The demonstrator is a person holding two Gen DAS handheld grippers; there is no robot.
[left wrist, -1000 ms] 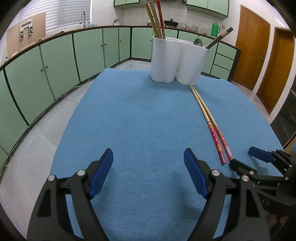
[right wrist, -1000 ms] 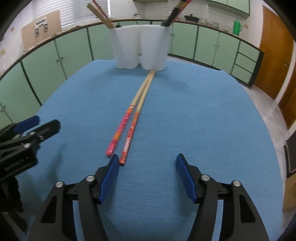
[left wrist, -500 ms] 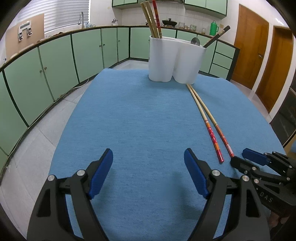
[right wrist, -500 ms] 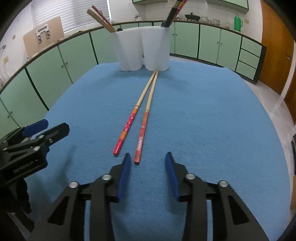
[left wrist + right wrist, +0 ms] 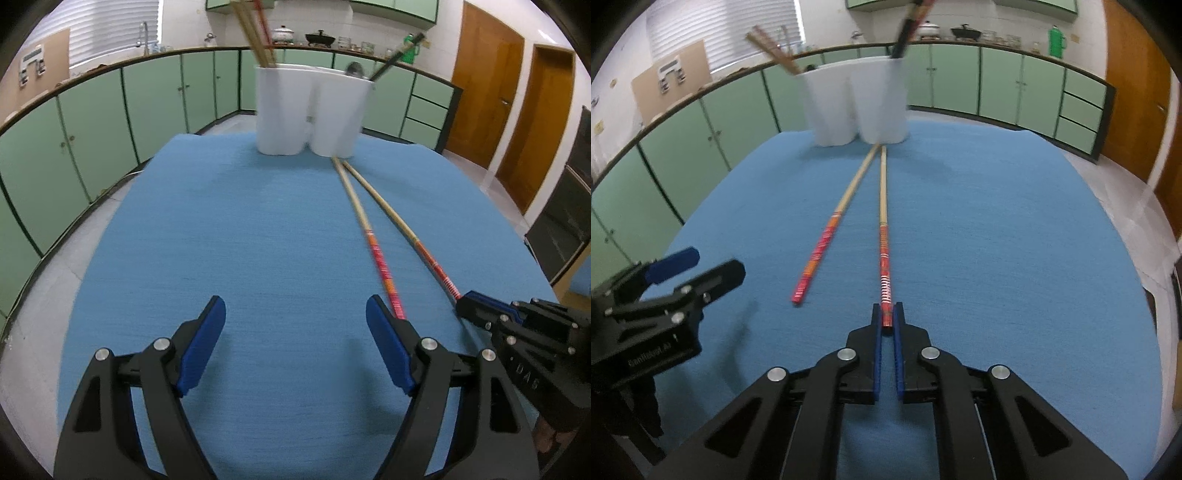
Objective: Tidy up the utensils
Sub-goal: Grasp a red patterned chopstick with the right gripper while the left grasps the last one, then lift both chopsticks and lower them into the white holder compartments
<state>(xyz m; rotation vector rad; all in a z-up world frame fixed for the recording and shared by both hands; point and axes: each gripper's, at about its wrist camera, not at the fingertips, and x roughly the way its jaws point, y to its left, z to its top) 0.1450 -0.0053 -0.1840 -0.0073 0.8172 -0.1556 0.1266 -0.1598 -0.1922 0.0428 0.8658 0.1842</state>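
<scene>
Right wrist view: right gripper point(image 5: 887, 320), spread a second ago, now pinches the right chopstick's point(image 5: 883, 236) red patterned end on the blue cloth point(image 5: 997, 240); left gripper point(image 5: 295, 332) stays spread beside the other chopstick point(image 5: 373, 243).

Green cabinets point(image 5: 155, 107) line walls; wooden doors point(image 5: 484, 85) right.

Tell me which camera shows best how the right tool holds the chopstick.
The right wrist view. There the right tool is shut on the red end of the right chopstick, seen straight along its length. The left wrist view shows that tool only from the side, so the contact is hidden.
</scene>
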